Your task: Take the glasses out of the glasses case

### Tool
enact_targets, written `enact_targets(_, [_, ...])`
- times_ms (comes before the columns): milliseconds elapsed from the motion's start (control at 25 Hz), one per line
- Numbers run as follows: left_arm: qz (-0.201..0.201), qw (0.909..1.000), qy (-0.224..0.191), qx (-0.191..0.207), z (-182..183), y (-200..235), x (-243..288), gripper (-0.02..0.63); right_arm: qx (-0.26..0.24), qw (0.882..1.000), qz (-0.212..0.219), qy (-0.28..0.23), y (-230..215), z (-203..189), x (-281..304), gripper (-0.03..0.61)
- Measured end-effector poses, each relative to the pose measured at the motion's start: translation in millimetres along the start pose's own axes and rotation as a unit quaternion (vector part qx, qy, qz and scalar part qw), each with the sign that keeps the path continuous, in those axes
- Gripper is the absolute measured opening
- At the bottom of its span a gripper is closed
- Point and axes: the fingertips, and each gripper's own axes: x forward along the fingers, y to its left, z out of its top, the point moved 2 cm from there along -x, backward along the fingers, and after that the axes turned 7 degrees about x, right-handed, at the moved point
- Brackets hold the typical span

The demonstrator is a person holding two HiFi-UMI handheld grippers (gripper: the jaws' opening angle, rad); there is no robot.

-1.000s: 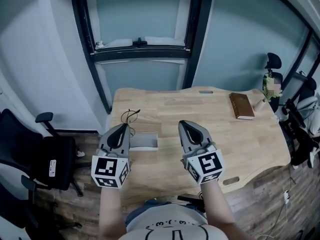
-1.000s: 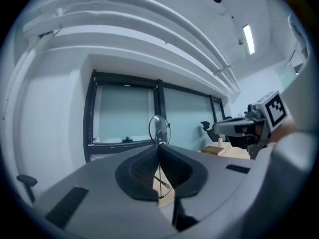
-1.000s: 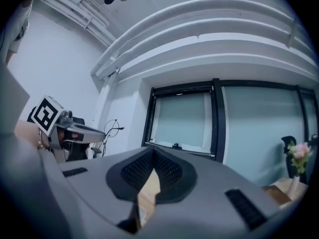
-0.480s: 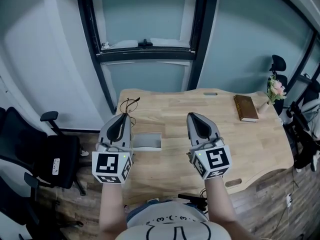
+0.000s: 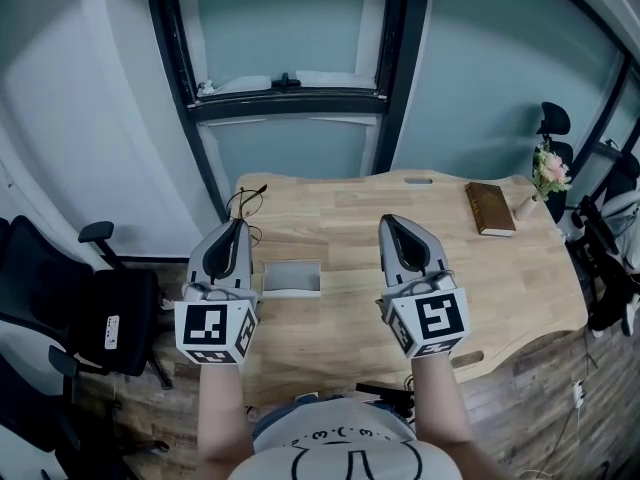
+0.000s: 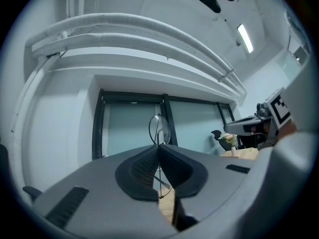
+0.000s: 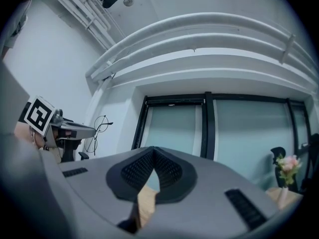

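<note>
The left gripper [image 6: 159, 147] is clenched on the glasses [image 6: 160, 128]. In the left gripper view its two dark pads meet on the thin wire frame. One round lens stands up above the jaw tips, and part of the frame hangs in the gap below them. In the head view the glasses stick out past the tip of this gripper, over the far left corner of the wooden worktop [image 5: 340, 218]. They are lifted clear of its surface.

The glasses case [image 5: 291, 279] lies open on the worktop near the left edge. It sits just to the right of the left gripper and well left of the right gripper [image 5: 392, 222]. It shows a pale, shallow interior with nothing in it.

The right gripper is clenched on nothing: in the right gripper view its pads touch at the tips with only the window and a sliver of worktop behind them. It is held over the middle of the worktop, roughly level with the left gripper and pointing the same way, towards the far edge.

A brown book [image 5: 490, 209] lies near the far right corner. Just beyond it, at the right edge, a small vase of flowers [image 5: 545, 173] stands. A black office chair [image 5: 70, 308] stands on the floor off the left edge.
</note>
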Motion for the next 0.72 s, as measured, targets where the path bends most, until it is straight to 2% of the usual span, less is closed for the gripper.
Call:
enact_targets(360, [0.003, 0.9999, -0.007, 0.009, 5.0, 1.3, -5.3, 0.025, 0.013, 1.000, -0.022, -0.015, -5.3, 0.4, -8.6, 0.009])
enact_targets(720, [0.000, 0.9998, -0.014, 0.011, 10.0, -2.5, -5.4, 0.025, 0.007, 1.000, -0.020, -0.023, -9.0, 6.6, -13.1, 0.009])
